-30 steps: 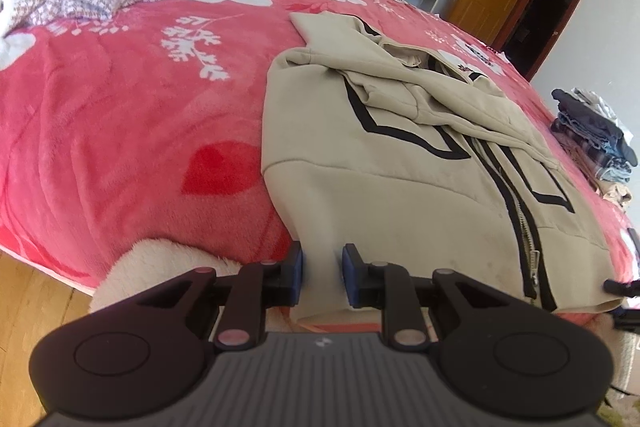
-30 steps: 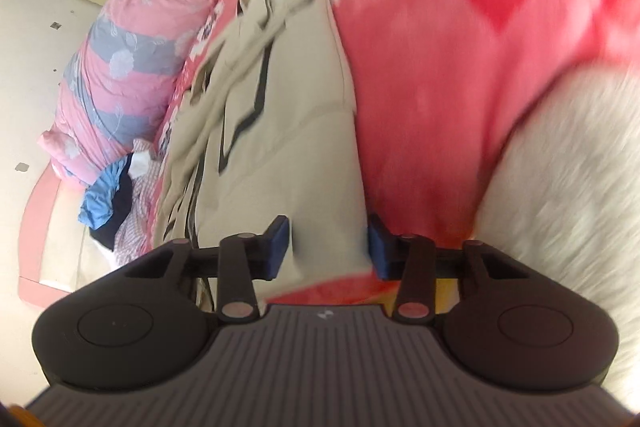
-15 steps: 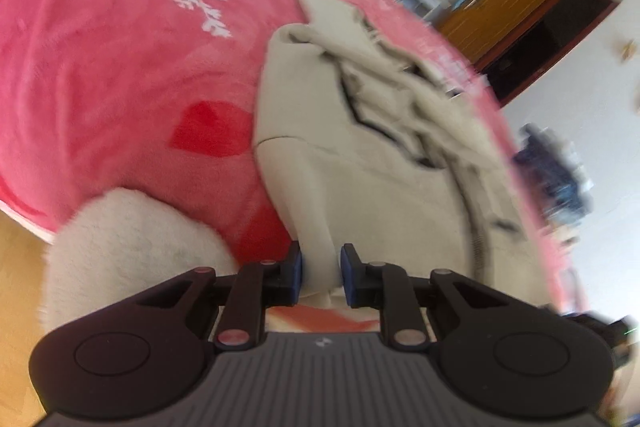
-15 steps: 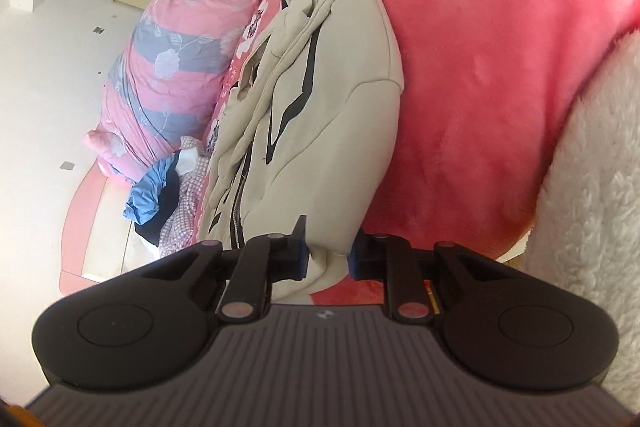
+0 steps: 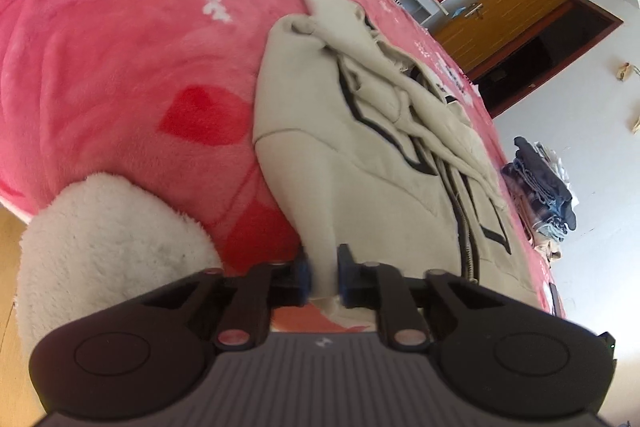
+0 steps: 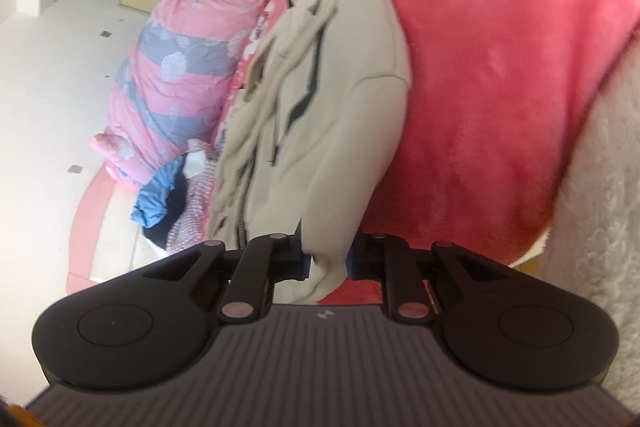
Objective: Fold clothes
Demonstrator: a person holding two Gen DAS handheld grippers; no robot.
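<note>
Nearest to you, at the bottom centre of the left wrist view, your left hand-held gripper (image 5: 323,277) is closing on the hem of the beige zip hoodie (image 5: 360,155); the blue pads (image 5: 343,277) already press a raised ridge of cloth between them. In the right wrist view your right hand-held gripper (image 6: 327,265) is closing as well, with a thick fold of the same hoodie's (image 6: 320,131) bottom edge bunched between its jaws. A second ago both sets of jaws stood wider and the hem lay flat between them; now the cloth is pinched and pulled up off the bed, and the left view has tilted as your wrist rolled. That suggests the grasp is made at both lower corners, so the next step is probably to lift the hem and carry it toward the hood.

Just past the grippers, a white fleecy throw (image 5: 104,247) sits at lower left beside the hem. The hoodie lies lengthwise up the middle of the frame on the pink flowered blanket (image 5: 100,47), sleeves heaped along its zip side. Farther off, a stack of folded clothes (image 5: 540,183) sits at right, with a wooden door (image 5: 508,3) at upper right.
</note>
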